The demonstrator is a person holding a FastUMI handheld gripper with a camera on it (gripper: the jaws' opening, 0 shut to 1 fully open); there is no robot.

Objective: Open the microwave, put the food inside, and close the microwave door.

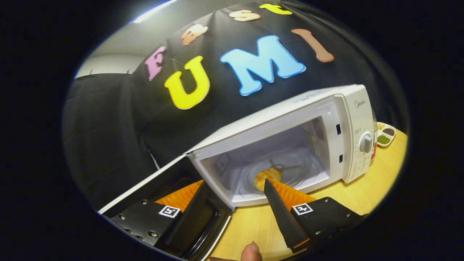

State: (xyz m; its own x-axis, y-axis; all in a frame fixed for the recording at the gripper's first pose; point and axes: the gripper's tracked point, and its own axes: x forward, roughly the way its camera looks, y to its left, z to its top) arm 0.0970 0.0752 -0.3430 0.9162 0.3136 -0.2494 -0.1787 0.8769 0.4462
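The microwave [290, 145] stands on the desk [366, 192] with its cavity tilted across the view. Its door [174, 195] is swung wide to the left, so the way in is clear. The food [266, 178] — a small yellow-orange lump — sits on the glass turntable [290, 170] near the front of the cavity, just beyond the right fingertip. It appears to rest there on its own.

The gripper [233, 186] is spread wide, with nothing between its fingers. The left finger lies in front of the door's inner face and the right one reaches up to the cavity's front lip. That wide spread fits a release, not a grasp: by my judgement the food has been set down and the middle step is done.

A fingertip [251, 252] of the person holding the tool shows at the near edge, over the desk. Far right, beyond the microwave's control panel with its knob [365, 143], a small dish [386, 135] of spices sits well clear of the work.

What remains is the closing. The door hangs far out to the left, so the gripper will likely need to get round to its outer face and push it home — clipping the door edge is the risk.
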